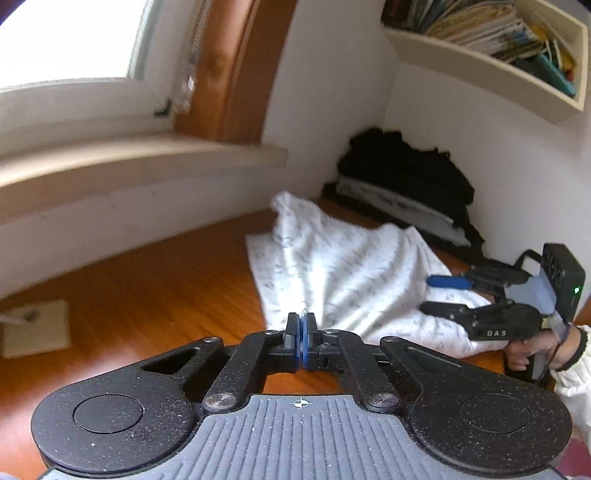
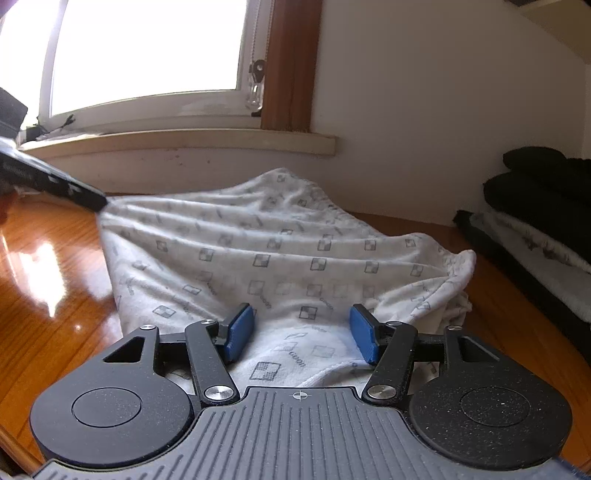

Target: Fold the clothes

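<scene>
Garment (image 2: 280,258): soft, light, limp; corner pinched in closed left gripper (image 1: 302,325), hem straddled ungripped by half-open right gripper (image 2: 302,328).

The left tongs (image 1: 302,334) are seen shut, blue pads pressed together at the near edge of a white patterned garment (image 1: 343,273); whether cloth is pinched between them cannot be told. The garment is spread in loose folds over a glossy wooden tabletop (image 1: 155,291). At the right, the right tongs (image 1: 436,293) are held by a hand (image 1: 532,349) in a white sleeve, one blue-padded finger raised above the cloth and one black finger laid upon it. A stack of dark folded clothes (image 1: 406,173) is piled in the corner, beneath a wall shelf of books (image 1: 491,33).
</scene>
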Tool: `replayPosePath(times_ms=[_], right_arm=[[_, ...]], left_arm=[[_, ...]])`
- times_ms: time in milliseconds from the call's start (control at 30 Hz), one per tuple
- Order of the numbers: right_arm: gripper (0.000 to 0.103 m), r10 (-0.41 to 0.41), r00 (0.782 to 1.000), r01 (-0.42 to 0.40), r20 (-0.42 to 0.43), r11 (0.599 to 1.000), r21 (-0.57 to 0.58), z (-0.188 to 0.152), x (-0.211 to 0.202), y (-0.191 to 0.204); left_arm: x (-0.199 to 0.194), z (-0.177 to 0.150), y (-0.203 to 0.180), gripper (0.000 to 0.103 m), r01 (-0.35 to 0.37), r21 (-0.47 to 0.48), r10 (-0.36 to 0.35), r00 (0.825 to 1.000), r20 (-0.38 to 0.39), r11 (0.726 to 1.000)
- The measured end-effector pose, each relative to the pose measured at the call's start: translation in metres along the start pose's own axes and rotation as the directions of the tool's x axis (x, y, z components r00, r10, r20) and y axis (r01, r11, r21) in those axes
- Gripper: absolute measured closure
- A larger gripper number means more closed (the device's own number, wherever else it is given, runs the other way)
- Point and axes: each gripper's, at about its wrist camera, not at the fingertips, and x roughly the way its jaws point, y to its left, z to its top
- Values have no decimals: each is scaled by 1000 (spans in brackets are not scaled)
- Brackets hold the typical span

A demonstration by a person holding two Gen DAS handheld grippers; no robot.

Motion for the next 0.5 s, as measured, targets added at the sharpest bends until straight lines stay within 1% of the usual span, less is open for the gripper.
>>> replayPosePath(times_ms=[33, 67, 100, 167, 233, 267, 300, 367, 500], right_arm=[[45, 0, 1000, 0, 1, 1000, -1, 0, 0, 0], [45, 0, 1000, 0, 1, 1000, -2, 0, 0, -1], [45, 1, 1000, -1, 2, 1000, -3, -1, 0, -1], [45, 1, 1000, -1, 3, 1000, -4, -1, 0, -1], [45, 2, 1000, -2, 4, 1000, -5, -1, 0, -1], [45, 2, 1000, -2, 4, 1000, -5, -1, 0, -1], [45, 2, 1000, -2, 5, 1000, -5, -1, 0, -1], [45, 2, 1000, -2, 6, 1000, -6, -1, 0, -1], [45, 4, 1000, -3, 8, 1000, -7, 0, 0, -2]], left_arm=[[0, -1, 4, 103, -18, 1, 18, 1000, -6, 1000], [0, -2, 8, 103, -63, 5, 63, 998, -5, 998], [1, -3, 14, 103, -80, -5, 80, 997, -10, 997], [-3, -3, 21, 103, -57, -27, 57, 998, -13, 998], [-8, -3, 19, 103, -51, -20, 51, 999, -5, 998], [-9, -3, 18, 103, -35, -23, 35, 999, -6, 999], [-9, -3, 17, 101, -11, -30, 10, 1000, -10, 999], [-6, -5, 12, 89, -5, -32, 5, 1000, -16, 999], [9, -10, 5, 89, 9, -58, -11, 999, -41, 998]])
